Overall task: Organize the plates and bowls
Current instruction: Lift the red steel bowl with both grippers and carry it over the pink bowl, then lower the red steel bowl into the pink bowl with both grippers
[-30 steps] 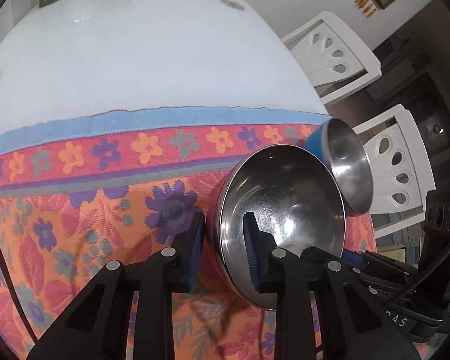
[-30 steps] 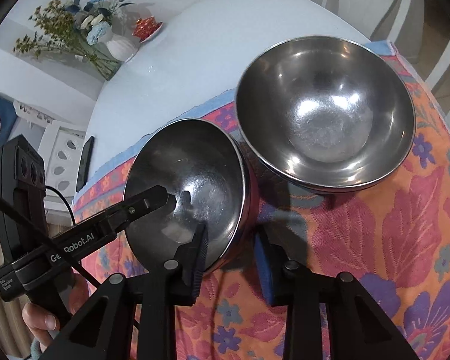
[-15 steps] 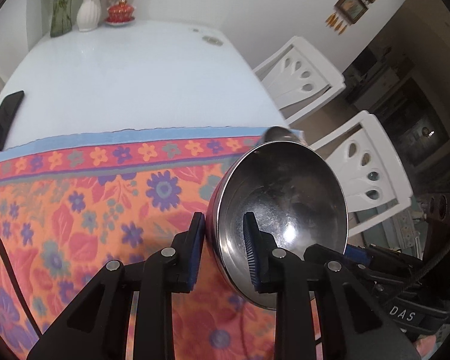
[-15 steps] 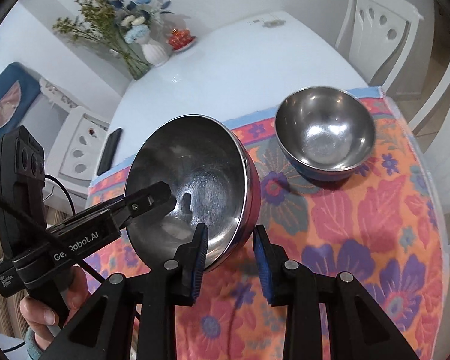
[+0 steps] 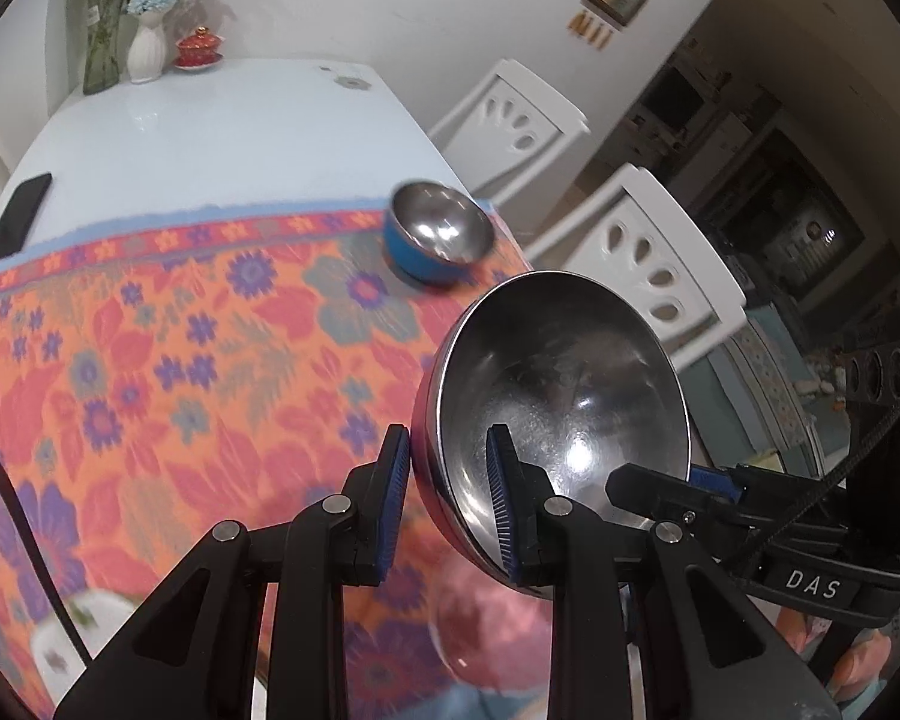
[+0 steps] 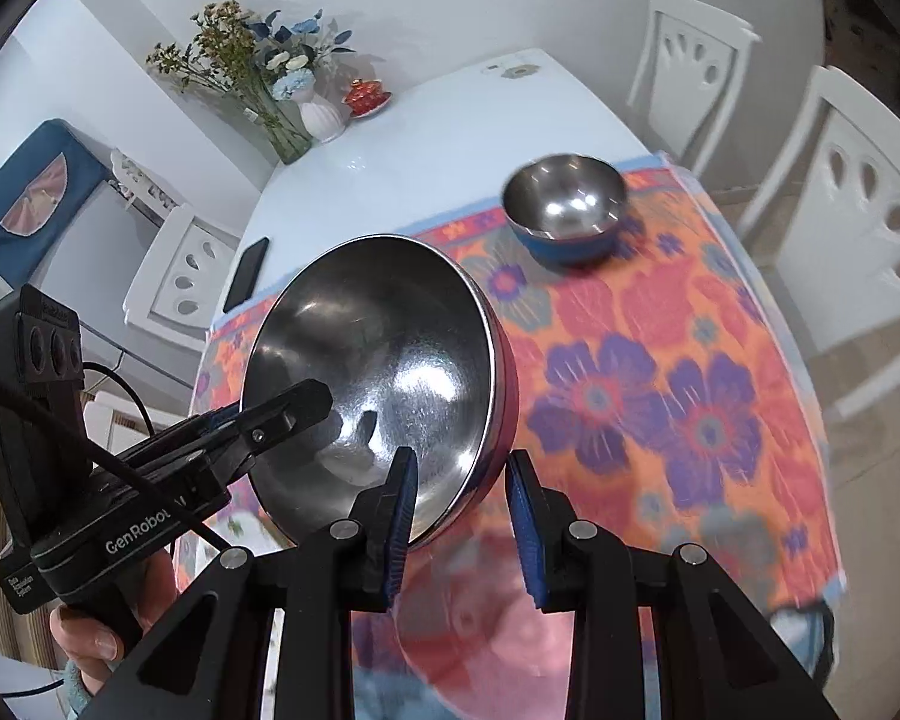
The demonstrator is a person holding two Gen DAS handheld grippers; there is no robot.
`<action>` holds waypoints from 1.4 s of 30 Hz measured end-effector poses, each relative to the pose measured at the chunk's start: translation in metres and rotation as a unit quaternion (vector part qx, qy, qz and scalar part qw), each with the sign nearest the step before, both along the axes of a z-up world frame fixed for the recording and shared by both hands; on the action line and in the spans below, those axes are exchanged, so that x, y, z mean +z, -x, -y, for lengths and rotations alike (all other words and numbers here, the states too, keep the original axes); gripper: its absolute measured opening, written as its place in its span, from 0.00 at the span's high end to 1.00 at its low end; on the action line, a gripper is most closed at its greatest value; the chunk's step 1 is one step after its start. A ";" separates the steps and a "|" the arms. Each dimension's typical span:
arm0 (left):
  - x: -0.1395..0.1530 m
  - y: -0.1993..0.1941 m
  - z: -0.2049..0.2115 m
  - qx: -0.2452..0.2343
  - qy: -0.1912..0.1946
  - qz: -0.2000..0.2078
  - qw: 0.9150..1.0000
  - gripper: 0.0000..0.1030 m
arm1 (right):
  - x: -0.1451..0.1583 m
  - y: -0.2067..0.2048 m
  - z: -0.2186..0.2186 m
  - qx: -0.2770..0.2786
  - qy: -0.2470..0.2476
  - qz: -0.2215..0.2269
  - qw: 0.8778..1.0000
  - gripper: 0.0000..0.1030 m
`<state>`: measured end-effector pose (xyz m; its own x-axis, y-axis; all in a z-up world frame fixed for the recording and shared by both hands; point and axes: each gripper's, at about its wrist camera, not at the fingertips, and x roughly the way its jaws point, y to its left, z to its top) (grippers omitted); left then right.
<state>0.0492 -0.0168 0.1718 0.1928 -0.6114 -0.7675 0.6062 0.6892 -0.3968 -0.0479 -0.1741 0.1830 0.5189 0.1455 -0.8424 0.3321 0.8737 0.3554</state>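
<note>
Large steel bowl (image 5: 561,414) lifted clear of the flowered cloth (image 5: 168,360) and drawn back toward the near edge of the table (image 5: 210,144) since a second ago, when it sat touching the small blue bowl (image 5: 438,237); blue bowl now well apart, left alone at the cloth's far right corner. Left hand-held gripper (image 5: 447,501) pinching the large bowl's rim, one pad outside, one inside; right hand-held gripper (image 6: 462,510) straddling the opposite rim, inner pad touching, outer pad apparently apart, grip not confirmed. Judged mid-carry, destination unclear: pink dish (image 6: 480,612) blurred below, stacking not yet done.
</note>
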 end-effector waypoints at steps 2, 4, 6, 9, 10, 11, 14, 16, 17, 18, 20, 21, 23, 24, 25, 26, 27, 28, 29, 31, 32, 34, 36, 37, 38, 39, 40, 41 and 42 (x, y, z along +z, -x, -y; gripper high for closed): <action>-0.003 0.019 -0.002 -0.007 -0.001 -0.005 1.000 0.78 | -0.001 0.018 -0.003 -0.006 0.000 -0.006 1.000 0.71; -0.006 0.032 -0.003 -0.012 -0.004 -0.009 1.000 0.78 | -0.003 0.035 -0.005 -0.011 0.002 -0.012 1.000 0.71; -0.011 0.048 -0.004 -0.020 -0.009 -0.013 1.000 0.78 | -0.007 0.051 -0.009 -0.015 0.003 -0.021 1.000 0.71; -0.018 0.066 -0.002 -0.028 -0.019 -0.018 0.999 0.78 | -0.015 0.068 -0.012 -0.022 0.000 -0.037 0.999 0.71; -0.021 0.070 -0.002 -0.030 -0.022 -0.019 0.999 0.78 | -0.020 0.073 -0.012 -0.025 -0.003 -0.043 0.999 0.71; -0.024 0.074 -0.001 -0.032 -0.026 -0.019 0.999 0.78 | -0.026 0.079 -0.012 -0.028 -0.007 -0.052 0.998 0.71; -0.036 0.086 0.002 -0.038 -0.041 -0.021 0.998 0.78 | -0.038 0.091 -0.013 -0.033 -0.012 -0.067 0.997 0.71; -0.043 0.091 0.003 -0.040 -0.050 -0.023 0.998 0.78 | -0.046 0.094 -0.014 -0.034 -0.010 -0.075 0.997 0.71; -0.047 0.092 0.004 -0.039 -0.053 -0.025 0.998 0.78 | -0.050 0.096 -0.014 -0.035 -0.010 -0.078 0.996 0.71; -0.050 0.093 0.004 -0.038 -0.056 -0.028 0.997 0.78 | -0.054 0.097 -0.015 -0.036 -0.012 -0.082 0.996 0.71; -0.056 0.094 0.004 -0.037 -0.061 -0.034 0.997 0.78 | -0.061 0.098 -0.014 -0.037 -0.017 -0.088 0.995 0.71; -0.058 0.094 0.005 -0.037 -0.063 -0.035 0.997 0.78 | -0.064 0.098 -0.014 -0.038 -0.019 -0.091 0.995 0.71; -0.060 0.094 0.006 -0.038 -0.067 -0.036 0.996 0.78 | -0.069 0.099 -0.015 -0.039 -0.020 -0.095 0.994 0.71; -0.061 0.095 0.008 -0.039 -0.072 -0.034 0.996 0.78 | -0.071 0.098 -0.015 -0.039 -0.021 -0.098 0.994 0.71; -0.061 0.095 0.008 -0.041 -0.075 -0.032 0.996 0.78 | -0.073 0.098 -0.015 -0.039 -0.022 -0.101 0.994 0.71; -0.062 0.095 0.009 -0.043 -0.077 -0.031 0.996 0.78 | -0.074 0.098 -0.015 -0.038 -0.022 -0.103 0.994 0.71; -0.062 0.095 0.010 -0.043 -0.080 -0.029 0.995 0.78 | -0.075 0.097 -0.014 -0.038 -0.022 -0.104 0.994 0.71; -0.062 0.094 0.011 -0.044 -0.082 -0.028 0.995 0.78 | -0.076 0.097 -0.014 -0.038 -0.023 -0.105 0.993 0.71; -0.063 0.094 0.011 -0.044 -0.085 -0.027 0.995 0.78 | -0.076 0.096 -0.014 -0.038 -0.023 -0.105 0.993 0.71; -0.063 0.092 0.012 -0.045 -0.091 -0.026 0.994 0.76 | -0.076 0.096 -0.014 -0.038 -0.023 -0.105 0.993 0.71; -0.063 0.091 0.013 -0.046 -0.094 -0.024 0.994 0.75 | -0.076 0.096 -0.014 -0.038 -0.023 -0.106 0.993 0.71; -0.059 0.090 0.013 -0.054 -0.095 -0.018 0.994 0.74 | -0.076 0.096 -0.014 -0.038 -0.024 -0.104 0.994 0.71; -0.053 0.089 0.013 -0.058 -0.098 -0.005 0.993 0.72 | -0.075 0.096 -0.014 -0.038 -0.026 -0.100 0.994 0.71; -0.048 0.088 0.013 -0.059 -0.101 0.004 0.993 0.72 | -0.073 0.095 -0.014 -0.037 -0.023 -0.098 0.994 0.71; -0.045 0.088 0.013 -0.059 -0.102 0.009 0.993 0.70 | -0.072 0.095 -0.015 -0.036 -0.021 -0.097 0.994 0.71; -0.041 0.087 0.010 -0.058 -0.102 0.018 0.993 0.68 | -0.070 0.094 -0.015 -0.034 -0.019 -0.095 0.995 0.71; -0.039 0.086 0.008 -0.058 -0.101 0.021 0.993 0.68 | -0.068 0.094 -0.016 -0.031 -0.017 -0.093 0.995 0.71; -0.037 0.085 0.006 -0.056 -0.102 0.025 0.993 0.68 | -0.065 0.094 -0.017 -0.030 -0.016 -0.090 0.995 0.71; -0.037 0.084 0.003 -0.053 -0.105 0.025 0.993 0.68 | -0.063 0.094 -0.018 -0.029 -0.014 -0.087 0.996 0.71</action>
<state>-0.0345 -0.0193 0.1350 0.1777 -0.4585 -0.8707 0.6949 0.6850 -0.2189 -0.1418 -0.1560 0.1200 0.3728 0.1454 -0.9165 0.4399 0.8419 0.3125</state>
